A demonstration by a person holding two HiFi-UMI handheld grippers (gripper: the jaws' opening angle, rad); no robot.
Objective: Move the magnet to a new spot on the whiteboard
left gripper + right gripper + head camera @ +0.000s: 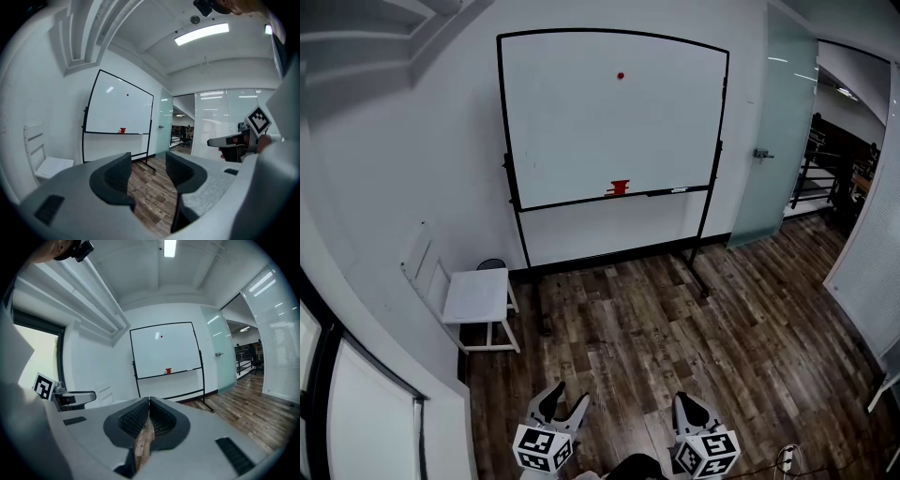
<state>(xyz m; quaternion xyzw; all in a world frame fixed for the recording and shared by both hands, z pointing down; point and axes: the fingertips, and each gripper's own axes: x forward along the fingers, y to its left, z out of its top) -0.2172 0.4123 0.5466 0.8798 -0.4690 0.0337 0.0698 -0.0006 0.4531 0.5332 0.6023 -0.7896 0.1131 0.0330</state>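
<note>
1. Step: the approach has not begun. The magnet sits high on the whiteboard, well ahead of and above both tongs, untouched.
2. Left tongs: released, jaws wide apart, and only floor shows between them.
3. Right tongs: clenched pad to pad, holding nothing.
4. Pose: both tongs are held low and close to the body, side by side and near each other. They point forward toward the board, roughly level.
5. Left tongs aim a bit right of the board; the magnet lies up and left of its jaws. In the left gripper view the right tongs show off to the right.
6. Right tongs aim nearly straight at the board, with the magnet above and slightly right of its jaws.
7. A red item sits on the board's ledge, straight ahead and below the magnet. I can't tell what it is. It is not the target, I judge.
8. A white chair stands ahead-left of the left tongs, against the wall, clear of the path.
9. Next move, my read: walk up to the board and raise one pair of tongs to magnet height. The left is ready open; the right would need to open first.
10. Then close on the magnet's edges, pull it off and set it on bare board elsewhere.
11. Risk: the magnet is tiny and flat to the board, so the pads may slip off it.
</note>
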